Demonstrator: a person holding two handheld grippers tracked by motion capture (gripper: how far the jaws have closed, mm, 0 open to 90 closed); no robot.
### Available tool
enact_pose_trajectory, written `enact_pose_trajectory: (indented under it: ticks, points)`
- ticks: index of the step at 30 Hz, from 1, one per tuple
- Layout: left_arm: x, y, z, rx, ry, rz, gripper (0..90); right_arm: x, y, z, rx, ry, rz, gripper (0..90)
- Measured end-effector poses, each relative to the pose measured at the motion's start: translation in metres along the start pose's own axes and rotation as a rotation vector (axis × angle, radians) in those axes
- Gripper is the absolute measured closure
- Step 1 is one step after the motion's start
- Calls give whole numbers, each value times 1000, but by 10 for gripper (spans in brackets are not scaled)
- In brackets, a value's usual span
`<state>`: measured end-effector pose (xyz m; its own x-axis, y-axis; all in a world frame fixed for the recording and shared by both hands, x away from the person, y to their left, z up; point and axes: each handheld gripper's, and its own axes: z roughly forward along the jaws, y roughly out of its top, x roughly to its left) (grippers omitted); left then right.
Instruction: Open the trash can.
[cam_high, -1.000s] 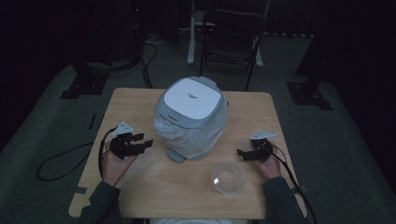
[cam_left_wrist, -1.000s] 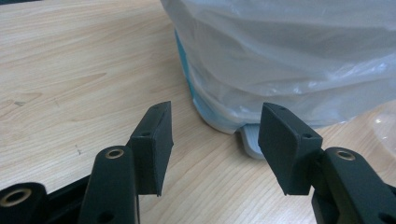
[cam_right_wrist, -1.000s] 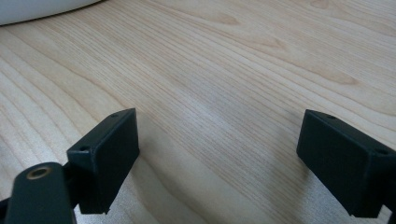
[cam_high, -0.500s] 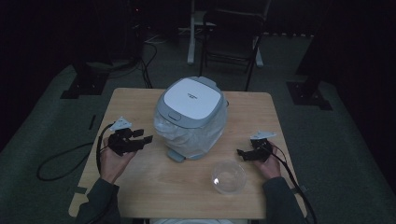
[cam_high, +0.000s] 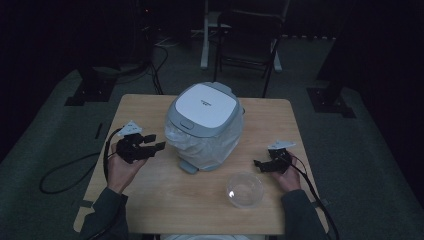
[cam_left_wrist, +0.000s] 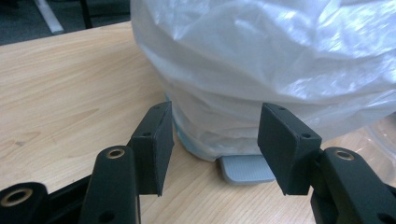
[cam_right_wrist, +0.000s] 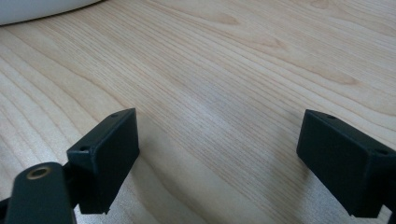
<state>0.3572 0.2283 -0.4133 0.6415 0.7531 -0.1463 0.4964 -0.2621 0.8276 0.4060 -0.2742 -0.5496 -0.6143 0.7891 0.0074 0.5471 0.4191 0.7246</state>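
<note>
While right gripper (cam_high: 264, 165) stays put on the table's right, jaws wide and empty: left gripper (cam_high: 150, 143) moved closer to grey-and-white plastic-wrapped rice cooker (cam_high: 205, 125) at table centre, jaws apart, holding nothing. Clear round bowl (cam_high: 245, 189) unmoved, near right.

Overhead view; gripper views (tabletop-close)

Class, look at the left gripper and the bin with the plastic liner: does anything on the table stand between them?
Nothing visible does. The left gripper, jaws open, faces the bin across bare table; the left gripper view shows only wood before the liner and grey pedal. The clear bowl sits off to the side.
</note>
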Motion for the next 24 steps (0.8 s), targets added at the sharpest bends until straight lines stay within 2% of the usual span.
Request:
enact_pose_trajectory:
  ticks: [11,24]
  points:
    - [-6,12,-8,-23,-21,26,467,0,0,0,0,0,0,121]
    - [-8,24,-16,-45,-39,27,466,0,0,0,0,0,-1,121]
